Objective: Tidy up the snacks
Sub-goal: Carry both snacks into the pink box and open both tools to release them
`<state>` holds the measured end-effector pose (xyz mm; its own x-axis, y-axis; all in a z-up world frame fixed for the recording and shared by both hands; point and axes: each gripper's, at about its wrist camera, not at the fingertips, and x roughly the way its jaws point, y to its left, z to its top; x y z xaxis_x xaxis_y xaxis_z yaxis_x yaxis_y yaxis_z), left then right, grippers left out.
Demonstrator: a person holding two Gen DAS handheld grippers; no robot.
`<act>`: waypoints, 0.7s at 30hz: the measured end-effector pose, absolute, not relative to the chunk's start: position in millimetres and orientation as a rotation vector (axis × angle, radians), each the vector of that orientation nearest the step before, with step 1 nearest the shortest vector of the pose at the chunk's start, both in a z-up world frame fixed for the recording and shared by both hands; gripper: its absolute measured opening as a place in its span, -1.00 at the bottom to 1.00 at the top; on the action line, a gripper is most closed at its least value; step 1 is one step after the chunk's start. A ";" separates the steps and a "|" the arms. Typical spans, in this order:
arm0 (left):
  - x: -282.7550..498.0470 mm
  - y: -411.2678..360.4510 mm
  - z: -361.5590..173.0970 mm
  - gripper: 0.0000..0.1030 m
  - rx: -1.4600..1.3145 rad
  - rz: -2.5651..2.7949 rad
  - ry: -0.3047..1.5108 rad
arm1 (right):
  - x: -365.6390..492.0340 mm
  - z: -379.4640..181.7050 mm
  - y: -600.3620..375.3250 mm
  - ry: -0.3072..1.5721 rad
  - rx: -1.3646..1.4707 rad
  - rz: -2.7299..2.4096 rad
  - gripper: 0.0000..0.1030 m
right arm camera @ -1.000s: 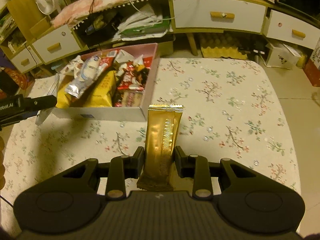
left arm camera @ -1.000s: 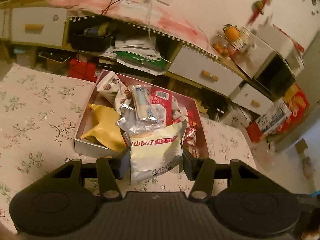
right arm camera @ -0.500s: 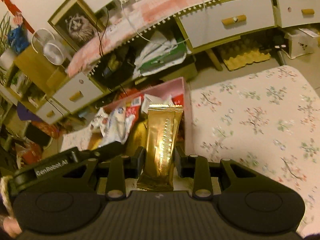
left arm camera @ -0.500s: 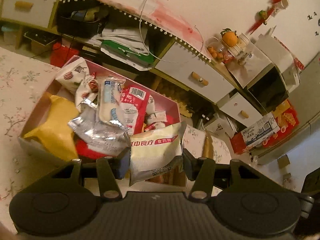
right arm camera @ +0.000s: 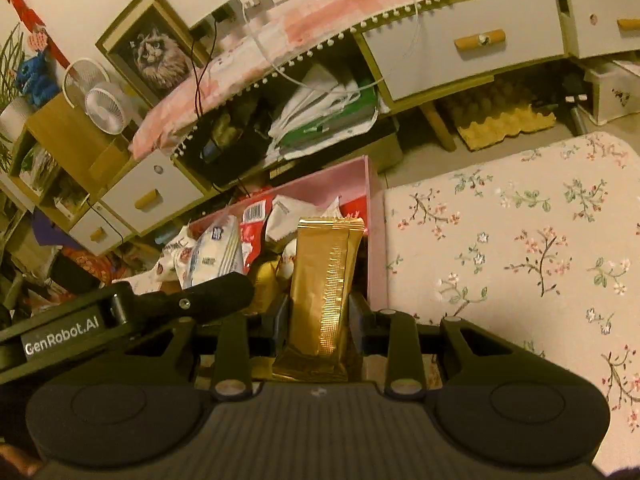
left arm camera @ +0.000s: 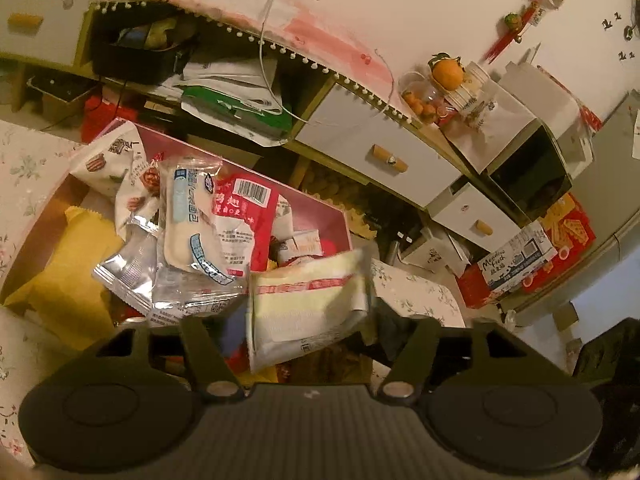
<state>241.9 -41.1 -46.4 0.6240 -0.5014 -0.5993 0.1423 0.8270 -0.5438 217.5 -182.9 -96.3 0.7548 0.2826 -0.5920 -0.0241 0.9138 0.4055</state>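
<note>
A pink box (left arm camera: 320, 206) full of snack packets stands on the floral-cloth table; it also shows in the right wrist view (right arm camera: 370, 216). My left gripper (left arm camera: 308, 320) is over the box with its jaws spread. The pale yellow snack packet (left arm camera: 308, 304) between them is motion-blurred and tilted, loose from the pads. My right gripper (right arm camera: 320, 312) is shut on a gold snack bar (right arm camera: 324, 280), held upright over the box's near right corner. The left gripper's finger (right arm camera: 192, 300) shows at the left of the right wrist view.
The box holds a yellow bag (left arm camera: 68, 276), a silver packet (left arm camera: 128, 268), a clear blue-printed packet (left arm camera: 192, 232) and a red packet (left arm camera: 244, 220). The floral tablecloth (right arm camera: 520, 248) stretches to the right. Behind stands a low cabinet with drawers (right arm camera: 460, 52) and clutter.
Both grippers have moved forward over the box. The left gripper's jaws have opened and the pale yellow packet has come loose and tilted. The right gripper still grips the gold bar.
</note>
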 end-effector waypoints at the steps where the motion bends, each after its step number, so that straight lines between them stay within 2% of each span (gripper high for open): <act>1: 241.4 -41.1 -46.2 0.50 -0.473 -0.391 0.816 | 218.2 -96.8 -183.4 0.697 0.396 0.170 -0.44; 6: 240.6 -38.3 -42.6 0.67 -0.471 -0.404 0.799 | 219.1 -98.6 -188.2 0.682 0.423 0.139 -0.37; 10: 238.6 -34.2 -38.0 0.68 -0.483 -0.401 0.783 | 217.4 -94.5 -194.5 0.656 0.469 0.129 -0.27; 14: 238.1 -30.5 -36.3 0.67 -0.505 -0.386 0.772 | 217.4 -91.9 -199.3 0.648 0.482 0.113 -0.27; 16: 237.1 -31.5 -35.5 0.57 -0.492 -0.389 0.764 | 218.0 -91.2 -203.0 0.650 0.495 0.098 -0.29; 18: 236.5 -36.3 -34.9 0.20 -0.452 -0.389 0.773 | 217.8 -90.3 -207.2 0.646 0.516 0.092 -0.31; 21: 234.9 -42.6 -38.4 0.03 -0.414 -0.392 0.790 | 218.2 -90.5 -205.9 0.655 0.503 0.110 -0.33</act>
<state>234.9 -42.6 -38.4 0.6408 -0.4840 -0.5959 0.1819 0.8498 -0.4947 218.2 -205.9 -90.5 0.7922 0.2527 -0.5555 0.0580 0.8750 0.4807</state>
